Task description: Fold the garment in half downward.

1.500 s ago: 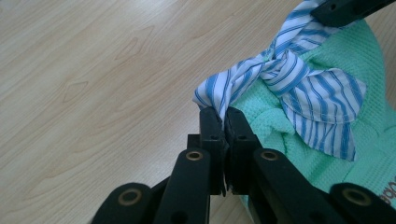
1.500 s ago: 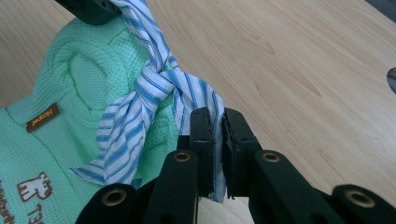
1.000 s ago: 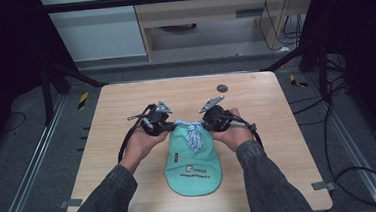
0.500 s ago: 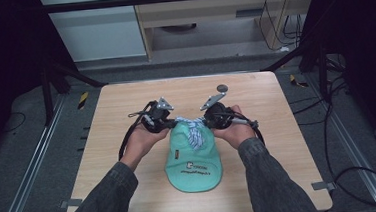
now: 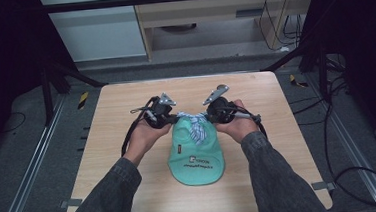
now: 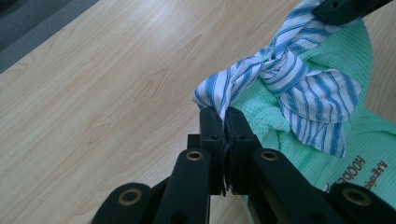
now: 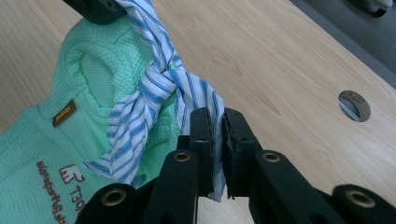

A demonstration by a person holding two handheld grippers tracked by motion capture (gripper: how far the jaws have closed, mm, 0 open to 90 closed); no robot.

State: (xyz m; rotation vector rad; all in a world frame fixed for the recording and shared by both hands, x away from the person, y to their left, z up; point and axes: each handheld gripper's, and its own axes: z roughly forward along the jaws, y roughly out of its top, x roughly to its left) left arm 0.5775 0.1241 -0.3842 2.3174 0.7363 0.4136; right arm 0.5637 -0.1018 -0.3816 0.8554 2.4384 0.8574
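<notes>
While the mint-green knitted cap (image 5: 197,153) lay on the pale wooden table (image 5: 103,142), the left gripper (image 6: 223,122) and the right gripper (image 7: 215,122) each pinched one end of the blue-and-white striped cloth (image 6: 299,88), knotted between them.

Print on the green garment (image 5: 197,158): too small to read from the high view, cut off at the frame edge in both gripper views. Striped cloth (image 7: 154,93) ends pinched out of sight between closed jaws. Counter (image 5: 118,141) front edge cropped.
</notes>
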